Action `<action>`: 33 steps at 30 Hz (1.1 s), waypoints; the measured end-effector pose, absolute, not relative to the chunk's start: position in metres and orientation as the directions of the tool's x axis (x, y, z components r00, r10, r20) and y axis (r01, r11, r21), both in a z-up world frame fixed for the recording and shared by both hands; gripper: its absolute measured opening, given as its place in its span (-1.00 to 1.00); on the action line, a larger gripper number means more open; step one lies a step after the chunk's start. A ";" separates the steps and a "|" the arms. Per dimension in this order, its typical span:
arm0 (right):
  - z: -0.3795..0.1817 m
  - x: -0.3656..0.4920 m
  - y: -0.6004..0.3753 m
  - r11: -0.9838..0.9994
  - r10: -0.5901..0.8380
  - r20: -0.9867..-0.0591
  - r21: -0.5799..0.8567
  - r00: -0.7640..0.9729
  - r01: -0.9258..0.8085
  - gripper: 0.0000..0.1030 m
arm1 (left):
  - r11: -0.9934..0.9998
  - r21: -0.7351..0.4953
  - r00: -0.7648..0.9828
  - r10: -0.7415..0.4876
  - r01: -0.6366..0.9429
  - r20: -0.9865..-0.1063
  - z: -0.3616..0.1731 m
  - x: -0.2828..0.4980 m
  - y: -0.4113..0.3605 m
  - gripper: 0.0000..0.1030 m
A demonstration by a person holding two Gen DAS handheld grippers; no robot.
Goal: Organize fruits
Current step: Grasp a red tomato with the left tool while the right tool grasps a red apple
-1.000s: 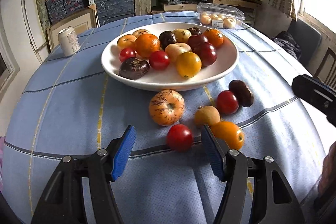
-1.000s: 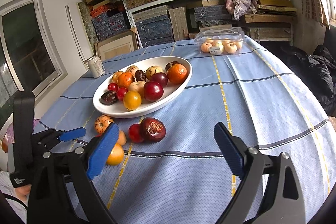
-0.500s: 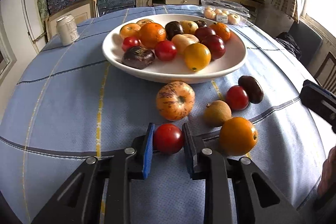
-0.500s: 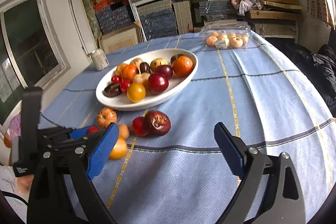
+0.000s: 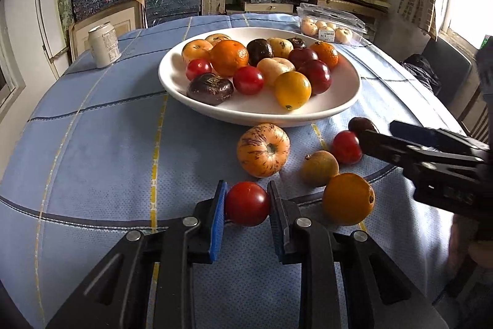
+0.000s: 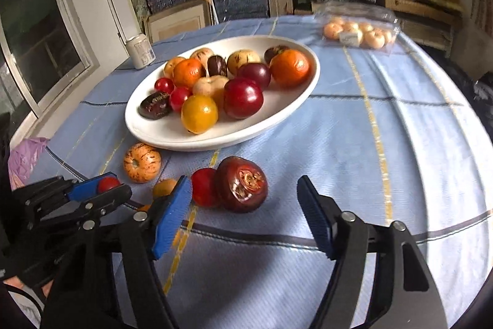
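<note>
My left gripper (image 5: pixel 247 202) is shut on a red tomato (image 5: pixel 247 203) that rests on the blue tablecloth. Just beyond it lie a striped orange fruit (image 5: pixel 263 150), a small brown fruit (image 5: pixel 319 168), an orange (image 5: pixel 348 199) and another red fruit (image 5: pixel 346 146). The white bowl (image 5: pixel 258 119) behind them holds several fruits. In the right wrist view my right gripper (image 6: pixel 243 190) straddles a dark maroon fruit (image 6: pixel 242 184). Its jaws are closing, and both pads stand clear of the fruit. The left gripper (image 6: pixel 104 187) shows at the lower left there.
A drinks can (image 5: pixel 104 44) stands at the far left of the table. A clear plastic box of pale fruit (image 5: pixel 331 26) sits at the far edge. Stacked shelves fill the back wall, a dark chair (image 5: pixel 437 73) stands right, and a purple bag (image 6: pixel 24 156) lies left.
My left gripper has shut on the red tomato. My right gripper has moved forward and down to the dark maroon fruit, and its jaws have narrowed.
</note>
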State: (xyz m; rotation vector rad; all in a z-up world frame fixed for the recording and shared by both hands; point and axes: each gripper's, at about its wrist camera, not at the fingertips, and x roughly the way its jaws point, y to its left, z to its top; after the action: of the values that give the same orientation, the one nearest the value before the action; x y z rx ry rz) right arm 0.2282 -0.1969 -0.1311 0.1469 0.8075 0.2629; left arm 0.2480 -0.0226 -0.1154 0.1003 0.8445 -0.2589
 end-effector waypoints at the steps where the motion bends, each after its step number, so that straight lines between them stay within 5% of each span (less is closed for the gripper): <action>1: -0.133 0.230 -0.199 0.954 0.297 -0.695 0.244 0.655 -0.174 0.23 | 0.964 -0.017 0.634 -0.188 0.267 -0.750 -0.115 0.248 -0.023 -0.49; 10: -0.141 0.234 -0.219 0.903 0.404 -0.672 0.403 0.620 -0.150 0.17 | 0.960 -0.018 0.638 -0.198 0.278 -0.744 -0.113 0.244 -0.024 -0.49; 14: -0.138 0.234 -0.226 0.898 0.399 -0.659 0.420 0.638 -0.127 -0.11 | 0.960 -0.017 0.638 -0.198 0.278 -0.744 -0.113 0.244 -0.024 -0.49; 28: -0.143 0.244 -0.210 0.848 0.501 -0.645 0.498 0.577 -0.178 -0.12 | 0.961 -0.021 0.632 -0.197 0.275 -0.749 -0.114 0.244 -0.024 -0.49; 33: -0.142 0.236 -0.217 0.840 0.509 -0.630 0.512 0.586 -0.179 -0.27 | 0.962 -0.023 0.634 -0.197 0.271 -0.748 -0.113 0.244 -0.022 -0.49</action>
State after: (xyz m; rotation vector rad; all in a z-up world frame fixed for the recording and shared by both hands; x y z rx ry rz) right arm 0.2359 -0.2166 -0.1418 0.4221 0.8565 0.4154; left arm 0.2441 -0.0223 -0.1132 0.0945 0.8431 -0.2681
